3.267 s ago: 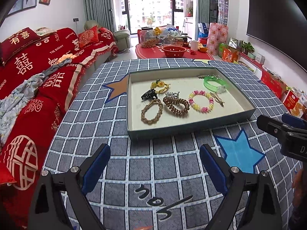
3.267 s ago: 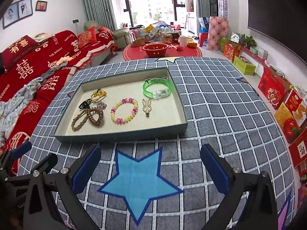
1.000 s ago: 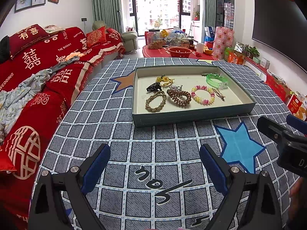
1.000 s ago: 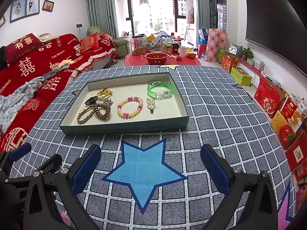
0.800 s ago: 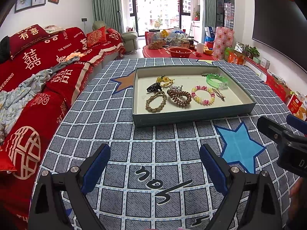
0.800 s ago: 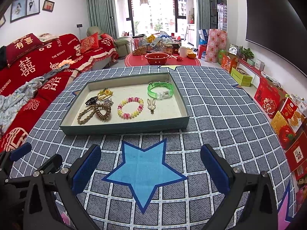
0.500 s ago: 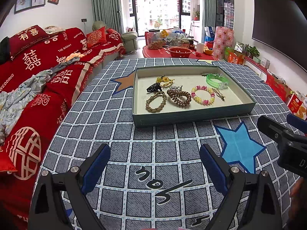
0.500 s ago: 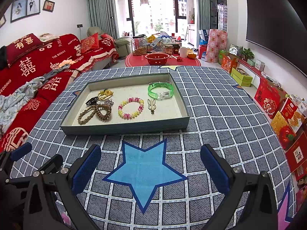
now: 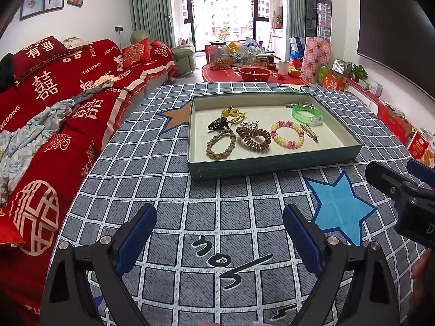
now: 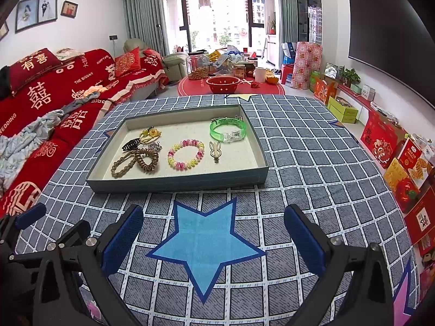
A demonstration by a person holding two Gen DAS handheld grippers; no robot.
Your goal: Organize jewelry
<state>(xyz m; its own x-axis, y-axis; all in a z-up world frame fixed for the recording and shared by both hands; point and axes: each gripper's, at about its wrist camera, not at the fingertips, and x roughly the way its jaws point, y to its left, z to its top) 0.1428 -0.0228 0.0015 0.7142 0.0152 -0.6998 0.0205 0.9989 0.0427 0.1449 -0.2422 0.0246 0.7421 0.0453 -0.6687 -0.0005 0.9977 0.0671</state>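
1. My left claw [image 9: 218,229] and right claw [image 10: 213,231] both gape wide, holding nothing, low over the checked cloth [image 10: 312,163].
2. A red sofa [image 9: 54,95] stands left of the table.
3. Both claws aim forward at the tray [image 10: 179,183], well apart from it.
4. It lies broadside, holding a green bangle [image 10: 227,129], bead bracelet [image 10: 185,154] and rabbit clip [image 10: 215,150].
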